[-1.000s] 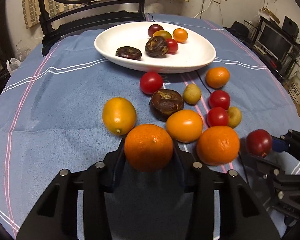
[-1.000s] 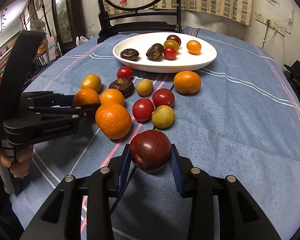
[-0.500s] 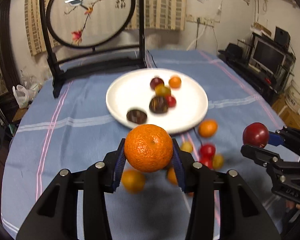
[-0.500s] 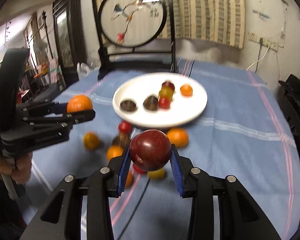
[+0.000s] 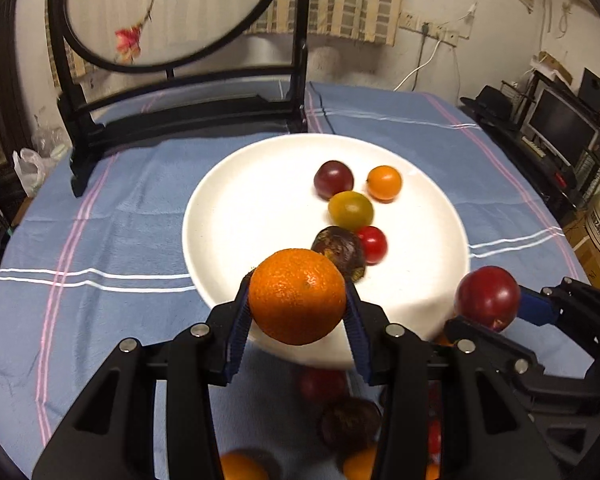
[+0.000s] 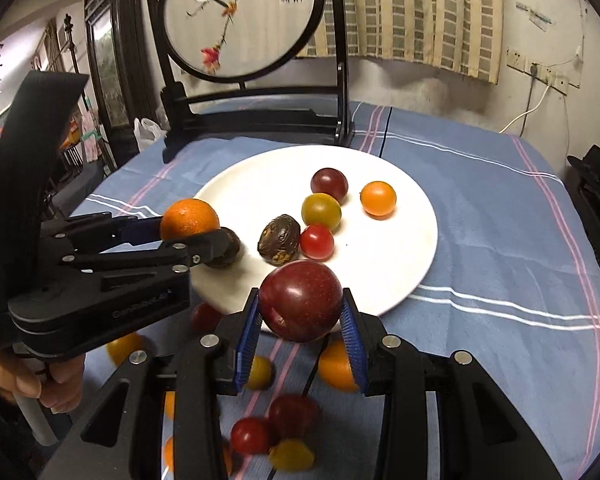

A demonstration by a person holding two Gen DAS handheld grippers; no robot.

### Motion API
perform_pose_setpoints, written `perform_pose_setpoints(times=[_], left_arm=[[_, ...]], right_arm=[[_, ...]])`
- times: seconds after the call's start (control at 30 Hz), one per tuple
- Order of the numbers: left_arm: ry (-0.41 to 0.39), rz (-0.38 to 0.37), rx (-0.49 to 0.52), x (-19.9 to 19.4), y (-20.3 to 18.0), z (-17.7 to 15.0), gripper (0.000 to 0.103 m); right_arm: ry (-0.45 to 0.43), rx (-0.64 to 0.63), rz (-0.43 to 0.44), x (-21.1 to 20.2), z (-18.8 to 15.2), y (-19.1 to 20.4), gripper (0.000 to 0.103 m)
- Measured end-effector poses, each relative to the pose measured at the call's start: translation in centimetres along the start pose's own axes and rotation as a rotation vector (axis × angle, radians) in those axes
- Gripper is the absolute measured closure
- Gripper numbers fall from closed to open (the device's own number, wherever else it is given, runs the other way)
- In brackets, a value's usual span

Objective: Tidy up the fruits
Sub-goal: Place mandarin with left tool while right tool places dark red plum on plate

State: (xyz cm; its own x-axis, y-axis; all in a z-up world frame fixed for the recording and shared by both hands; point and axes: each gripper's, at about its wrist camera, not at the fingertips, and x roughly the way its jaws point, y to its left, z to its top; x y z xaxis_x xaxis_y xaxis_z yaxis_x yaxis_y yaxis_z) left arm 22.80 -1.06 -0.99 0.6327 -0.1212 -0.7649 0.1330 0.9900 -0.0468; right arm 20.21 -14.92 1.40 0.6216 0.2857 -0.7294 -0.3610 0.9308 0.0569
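Orange (image 5: 297, 296) clamped in left gripper (image 5: 296, 312) above white plate (image 5: 236, 216); dark red plum (image 6: 300, 300) clamped in right gripper (image 6: 302, 316).

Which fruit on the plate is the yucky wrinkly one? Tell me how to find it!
Find the big white plate on the blue striped tablecloth. Near its middle sits a row of smooth, shiny little tomatoes; touching the small red tomato on its left is the wrinkly fruit. It alone is dark brown, shrivelled and dull.
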Motion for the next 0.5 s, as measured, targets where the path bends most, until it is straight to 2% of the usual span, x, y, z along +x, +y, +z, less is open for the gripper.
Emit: perform_pose_setpoints(times=[0.17,0.2,0.27,0.43,0.5], left_arm=[[0.035,0.010,-0.030,2.2,0.4,0.4,0.059],[0.040,0.014,-0.050,2.3,0.6,0.5,0.049],[0.014,0.019,-0.072,1.7,0.9,0.5,0.037],[-0.043,0.034,-0.067,-1.0,1.3,-0.1,0.032],[-0.063,0.048,-0.060,-2.3,1.5,-0.9,0.026]], right_arm=[[0.036,0.013,0.027,2.2,0.5,-0.2,0.063],[0.044,0.024,0.031,2.5,0.6,-0.3,0.060],[0.034,0.049,0.035,2.4,0.4,-0.5,0.057],[0.020,0.075,0.036,1.3,-0.2,-0.9,0.056],[0.021,0.076,0.042,0.6,-0.8,-1.0,0.054]])
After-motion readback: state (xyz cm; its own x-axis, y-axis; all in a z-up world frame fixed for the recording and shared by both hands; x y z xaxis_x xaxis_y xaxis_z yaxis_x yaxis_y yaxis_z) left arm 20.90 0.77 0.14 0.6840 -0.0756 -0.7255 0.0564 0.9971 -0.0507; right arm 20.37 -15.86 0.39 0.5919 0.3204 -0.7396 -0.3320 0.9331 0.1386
